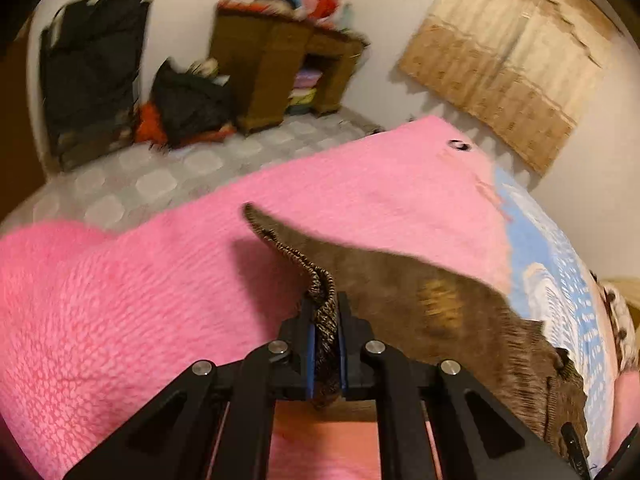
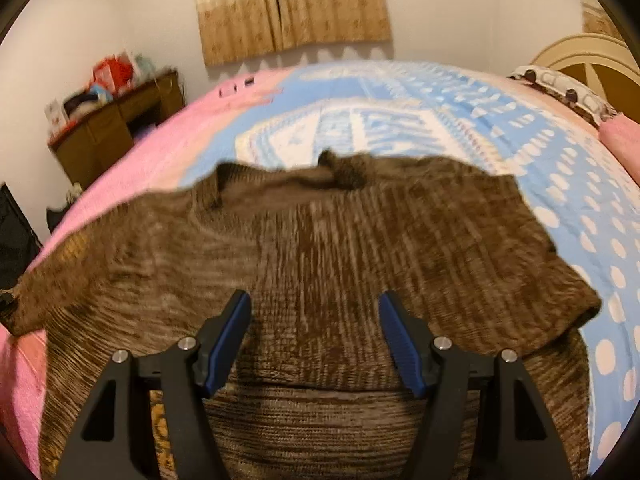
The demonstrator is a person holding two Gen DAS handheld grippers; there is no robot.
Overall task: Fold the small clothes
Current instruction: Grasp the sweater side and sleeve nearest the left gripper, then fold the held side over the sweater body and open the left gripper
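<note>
A small brown knitted sweater (image 2: pixel 340 248) lies spread on the bed, neck away from me, one sleeve stretching left. In the left wrist view my left gripper (image 1: pixel 325 320) is shut on the ribbed cuff of that sleeve (image 1: pixel 320 284), lifted off the pink blanket (image 1: pixel 140 300), and the rest of the sweater (image 1: pixel 460 312) trails off to the right. My right gripper (image 2: pixel 314 316) hovers over the sweater's lower body with its blue pads (image 2: pixel 230 340) wide apart. It is open and nothing is pinched between them.
The bed carries a pink blanket (image 2: pixel 120 184) and a blue-and-white patterned cover (image 2: pixel 440 120). A wooden cabinet (image 1: pixel 280 68) piled with clothes stands by the far wall beside a black bag (image 1: pixel 192 108). Curtains (image 2: pixel 292 4) hang behind the bed; a pillow (image 2: pixel 568 88) lies at its head.
</note>
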